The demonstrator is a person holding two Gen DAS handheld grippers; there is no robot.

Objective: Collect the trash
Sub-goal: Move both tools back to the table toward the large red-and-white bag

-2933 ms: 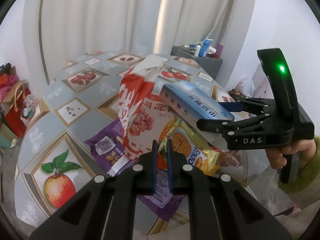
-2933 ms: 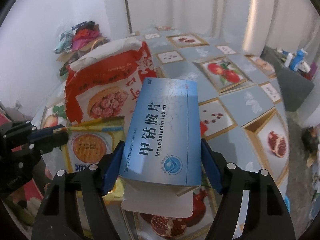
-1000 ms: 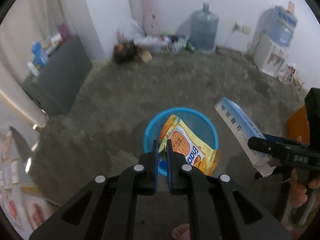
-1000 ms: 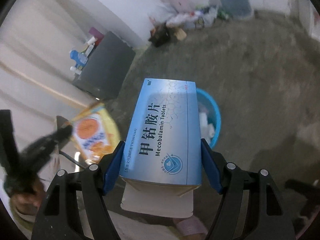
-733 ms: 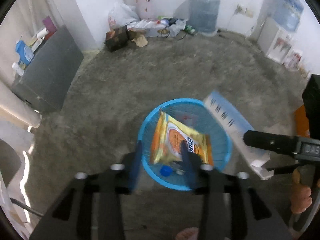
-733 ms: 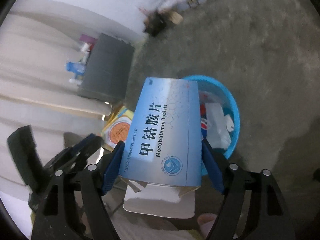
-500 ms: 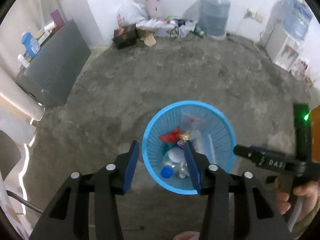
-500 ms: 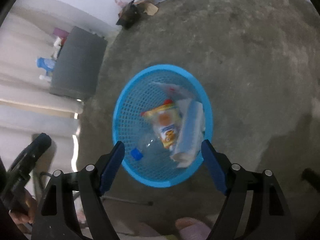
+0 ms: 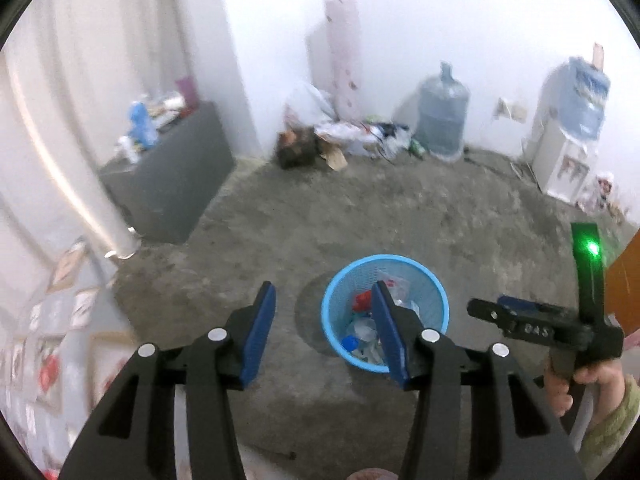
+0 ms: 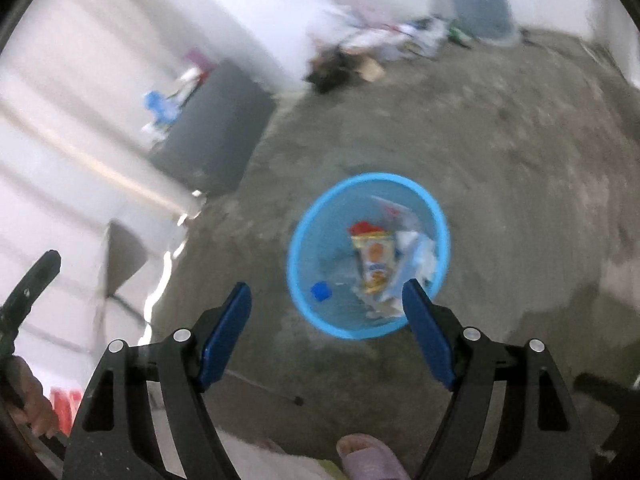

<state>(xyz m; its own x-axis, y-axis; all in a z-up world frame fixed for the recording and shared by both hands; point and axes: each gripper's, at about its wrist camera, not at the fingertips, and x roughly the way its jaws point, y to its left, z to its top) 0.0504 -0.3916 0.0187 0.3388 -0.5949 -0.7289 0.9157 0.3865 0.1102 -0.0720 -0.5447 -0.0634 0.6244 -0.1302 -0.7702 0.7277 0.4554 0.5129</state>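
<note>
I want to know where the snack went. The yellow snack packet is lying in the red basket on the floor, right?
Not quite. The basket is blue, not red. The right wrist view shows the yellow snack packet lying in it, and the basket does stand on the floor.

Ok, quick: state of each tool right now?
Left tool: open, jaws have just been opening, nothing between them.
Right tool: open, holding nothing.

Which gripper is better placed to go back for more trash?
Left, probably. The fruit-print tablecloth shows at the left edge of the left gripper's view; the right gripper faces the blue basket. Both have open, empty jaws.
</note>
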